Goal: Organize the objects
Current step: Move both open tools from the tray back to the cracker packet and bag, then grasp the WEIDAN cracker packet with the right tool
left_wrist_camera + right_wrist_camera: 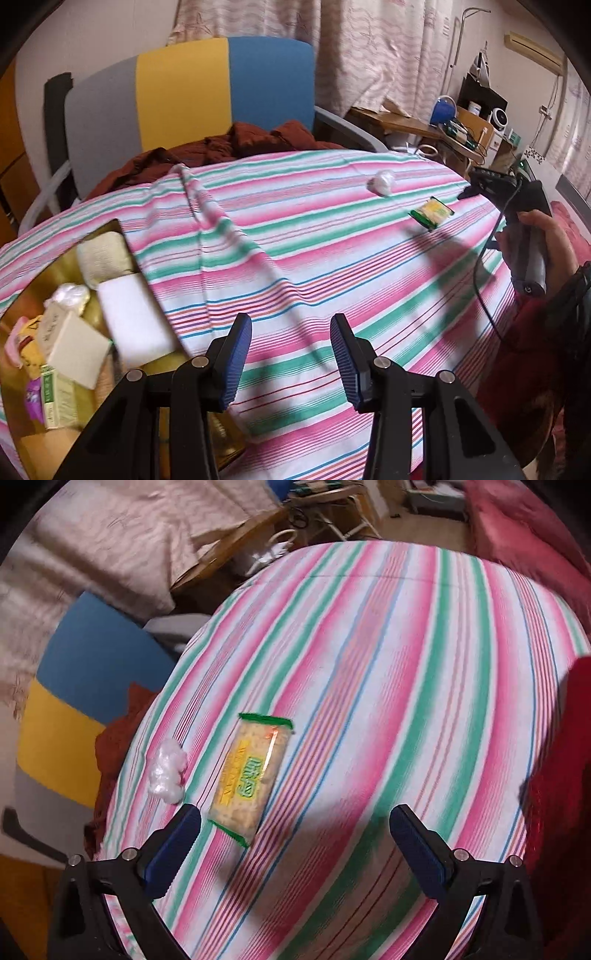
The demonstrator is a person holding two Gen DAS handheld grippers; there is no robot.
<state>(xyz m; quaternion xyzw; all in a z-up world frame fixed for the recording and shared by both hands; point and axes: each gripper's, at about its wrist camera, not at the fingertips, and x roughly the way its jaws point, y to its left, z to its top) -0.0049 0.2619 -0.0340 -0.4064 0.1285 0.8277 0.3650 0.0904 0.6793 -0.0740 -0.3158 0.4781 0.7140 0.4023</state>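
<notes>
A yellow cracker packet with green ends lies on the striped tablecloth, with a white crumpled plastic wad beside it. My right gripper hovers open just above the cloth; the packet sits ahead of its left finger. In the left wrist view a hand holds the right gripper at the far right. My left gripper is open and empty above the cloth. To its left a golden box holds white sponges, a folded cloth and small packets.
A chair with grey, yellow and blue back panels stands behind the table with a dark red garment on its seat. Curtains hang behind. A cluttered wooden side table is at the back right. A red sleeve borders the right.
</notes>
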